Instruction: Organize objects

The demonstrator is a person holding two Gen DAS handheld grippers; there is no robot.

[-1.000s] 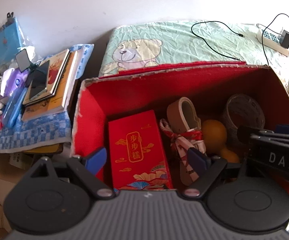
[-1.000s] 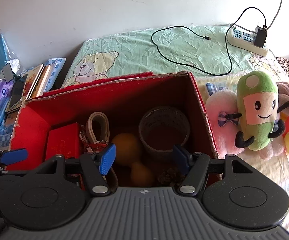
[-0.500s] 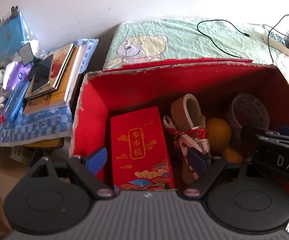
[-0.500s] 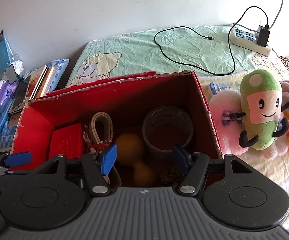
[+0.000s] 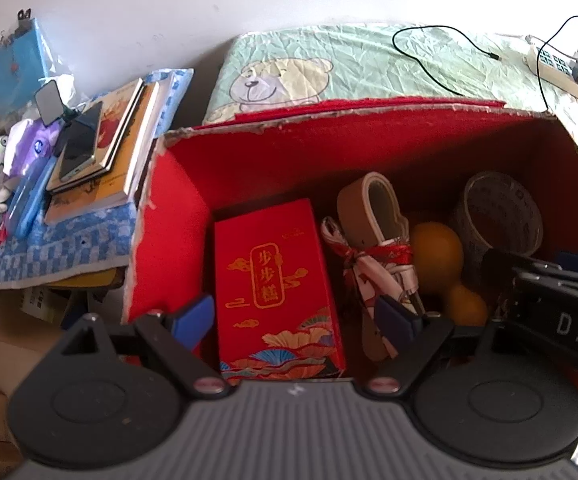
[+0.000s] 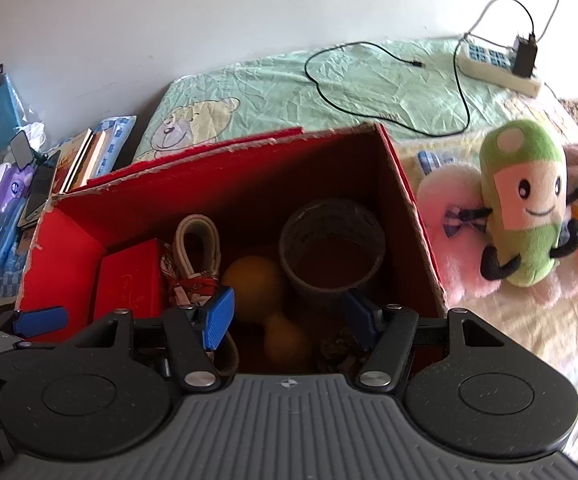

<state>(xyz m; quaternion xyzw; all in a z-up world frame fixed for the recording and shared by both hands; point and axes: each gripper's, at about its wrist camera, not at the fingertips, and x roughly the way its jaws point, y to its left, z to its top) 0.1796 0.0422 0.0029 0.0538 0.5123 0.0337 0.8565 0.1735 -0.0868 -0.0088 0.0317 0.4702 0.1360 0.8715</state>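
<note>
A red cardboard box [image 5: 169,216] [image 6: 65,224] stands open on the bed. Inside lie a red gift box [image 5: 273,280] [image 6: 129,276], a coiled tan belt [image 5: 369,208] [image 6: 197,240] tied with a red ribbon, an orange gourd [image 5: 437,252] [image 6: 253,284] and a roll of tape [image 5: 497,212] [image 6: 333,240]. My left gripper [image 5: 295,316] hovers open over the box's near left side, nothing between its fingers. My right gripper [image 6: 289,316] is open and empty above the gourd and a small pine cone [image 6: 339,350].
A green plush toy [image 6: 525,204] lies on a pink plush [image 6: 445,224] right of the box. A power strip [image 6: 497,66] and a black cable [image 6: 389,92] rest on the bear-print sheet [image 5: 329,68]. Books with a phone [image 5: 81,144] are stacked left of the box.
Both grippers have pulled back and up a little, so the box shows lower and further away. Both stay open and empty. Nothing in the box has moved.
</note>
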